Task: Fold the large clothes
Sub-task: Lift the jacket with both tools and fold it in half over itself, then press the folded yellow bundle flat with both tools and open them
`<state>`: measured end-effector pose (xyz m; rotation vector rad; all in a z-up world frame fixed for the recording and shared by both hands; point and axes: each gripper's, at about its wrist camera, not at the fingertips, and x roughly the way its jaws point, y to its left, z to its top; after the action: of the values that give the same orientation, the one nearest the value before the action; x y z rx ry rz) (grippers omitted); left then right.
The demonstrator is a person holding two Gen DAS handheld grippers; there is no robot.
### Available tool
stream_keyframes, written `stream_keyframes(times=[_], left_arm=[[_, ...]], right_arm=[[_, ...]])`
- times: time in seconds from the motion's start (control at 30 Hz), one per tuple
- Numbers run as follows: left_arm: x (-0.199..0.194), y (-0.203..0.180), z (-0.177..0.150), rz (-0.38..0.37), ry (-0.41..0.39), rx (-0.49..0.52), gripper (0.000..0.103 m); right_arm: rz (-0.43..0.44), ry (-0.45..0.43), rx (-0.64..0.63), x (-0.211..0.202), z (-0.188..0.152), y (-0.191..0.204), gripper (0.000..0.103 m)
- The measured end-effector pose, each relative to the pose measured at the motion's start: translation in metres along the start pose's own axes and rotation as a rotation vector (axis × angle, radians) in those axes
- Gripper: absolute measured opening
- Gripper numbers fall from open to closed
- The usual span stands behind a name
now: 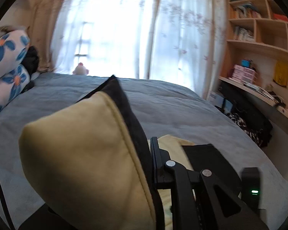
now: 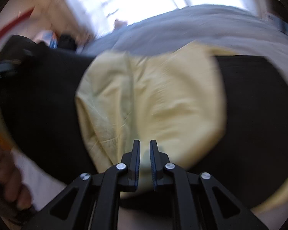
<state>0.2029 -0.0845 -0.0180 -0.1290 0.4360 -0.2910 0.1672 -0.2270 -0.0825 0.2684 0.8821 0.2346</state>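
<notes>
Left tool (image 1: 153, 164) is clamped tight on the garment (image 1: 86, 153), a large piece in pale yellow with black panels, and lifts a bulging fold of it above the grey-blue bed (image 1: 163, 105). Only 1 of its fingers (image 1: 154, 159) shows; the other is hidden behind the raised cloth. Yellow cloth sits pressed against that finger's inner side.

Right tool (image 2: 145, 153) has its 2 fingers (image 2: 136, 157) drawn close, a narrow slit between the pads, and a thin pinch of yellow garment (image 2: 153, 95) caught in that slit. From this view the garment spreads across the bed (image 2: 182, 23), yellow in the middle with black to both sides, blurred. A hand (image 2: 7, 172) shows at the lower left edge, out of focus.

Beyond the bed stand sheer curtains (image 1: 163, 28) over a bright window, a small pink plush toy (image 1: 80, 70) by the bed's far edge, flowered blue-and-white bedding (image 1: 7, 57) rolled at the left, and wooden shelves (image 1: 259, 28) at the right above a desk (image 1: 259, 94) with pink boxes.
</notes>
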Motion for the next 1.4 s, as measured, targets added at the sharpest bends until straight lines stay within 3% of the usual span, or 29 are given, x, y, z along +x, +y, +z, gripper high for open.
stream_keyframes(times=[0.2, 0.33, 0.4, 0.5, 0.57, 0.73, 0.83, 0.87, 0.9, 1.03, 1.2, 1.27, 1.4], left_arm=[[0.04, -0.112, -0.012, -0.169, 0.074, 0.112, 0.008], [0.078, -0.182, -0.052, -0.275, 0.195, 0.199, 0.008], [0.105, -0.209, -0.083, -0.279, 0.301, 0.269, 0.008], [0.131, -0.219, -0.119, -0.251, 0.429, 0.337, 0.014], [0.13, -0.215, -0.125, -0.268, 0.452, 0.332, 0.019], [0.097, -0.195, -0.103, -0.404, 0.489, 0.237, 0.059], [0.065, -0.177, -0.083, -0.426, 0.432, 0.21, 0.066], [0.054, -0.164, -0.073, -0.421, 0.402, 0.203, 0.066], [0.044, -0.161, -0.071, -0.412, 0.379, 0.197, 0.067], [0.022, -0.116, -0.052, -0.311, 0.319, 0.135, 0.071], [0.049, -0.064, -0.053, -0.094, 0.405, 0.08, 0.071], [0.063, -0.044, -0.059, -0.068, 0.461, 0.008, 0.071], [0.076, -0.023, -0.07, -0.085, 0.505, -0.068, 0.071]], right_arm=[[-0.168, -0.164, 0.234, -0.09, -0.014, -0.09, 0.01], [-0.376, -0.209, 0.337, -0.122, -0.027, -0.141, 0.01], [-0.431, -0.187, 0.382, -0.125, -0.032, -0.159, 0.01], [-0.424, -0.157, 0.446, -0.129, -0.045, -0.182, 0.01], [-0.409, -0.147, 0.457, -0.129, -0.05, -0.184, 0.01], [-0.346, -0.157, 0.471, -0.127, -0.041, -0.185, 0.01], [-0.283, -0.182, 0.471, -0.133, -0.037, -0.183, 0.018], [-0.263, -0.195, 0.466, -0.137, -0.035, -0.18, 0.025], [-0.244, -0.208, 0.458, -0.139, -0.032, -0.178, 0.029], [-0.209, -0.213, 0.404, -0.146, -0.018, -0.167, 0.029], [-0.086, -0.092, 0.398, -0.129, 0.009, -0.174, 0.029], [-0.078, -0.066, 0.4, -0.127, 0.017, -0.176, 0.029], [-0.049, -0.041, 0.403, -0.13, 0.029, -0.183, 0.031]])
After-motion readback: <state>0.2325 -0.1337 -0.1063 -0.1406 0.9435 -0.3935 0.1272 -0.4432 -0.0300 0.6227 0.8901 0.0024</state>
